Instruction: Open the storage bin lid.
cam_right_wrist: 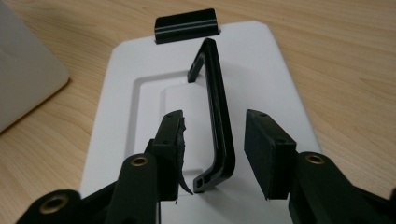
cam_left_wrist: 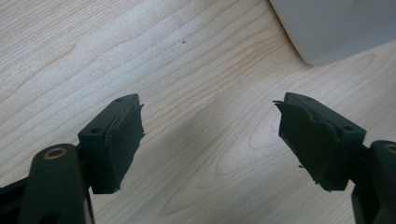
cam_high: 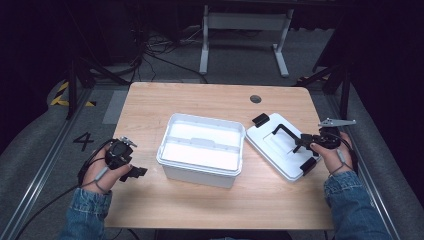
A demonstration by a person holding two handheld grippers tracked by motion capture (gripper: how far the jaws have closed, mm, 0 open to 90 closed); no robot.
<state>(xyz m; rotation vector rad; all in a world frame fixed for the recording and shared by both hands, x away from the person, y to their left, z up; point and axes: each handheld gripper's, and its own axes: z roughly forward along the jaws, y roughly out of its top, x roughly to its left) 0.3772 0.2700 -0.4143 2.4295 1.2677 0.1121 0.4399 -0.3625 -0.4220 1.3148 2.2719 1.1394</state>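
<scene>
Two grippers are in our hands at the near side of the wooden table (cam_high: pixel 150 200). Our left hand (cam_high: pixel 102 172) rests near the table's left edge, its left gripper (cam_left_wrist: pixel 210 140) spread wide over bare wood, gripping nothing, with a corner of the white bin (cam_high: pixel 202 145) just ahead of it. Our right hand (cam_high: pixel 337 155) reaches in from the right edge, the right gripper (cam_right_wrist: pixel 215 149) lying over the white lid (cam_right_wrist: pixel 126 70), which sits flat just right of the bin. Its jaws stand parted on either side of the lid's raised black handle (cam_right_wrist: pixel 217 112), not pressing it. We see a black latch (cam_right_wrist: pixel 187 25) at the lid's far end. The open bin stands mid-table between our hands.
</scene>
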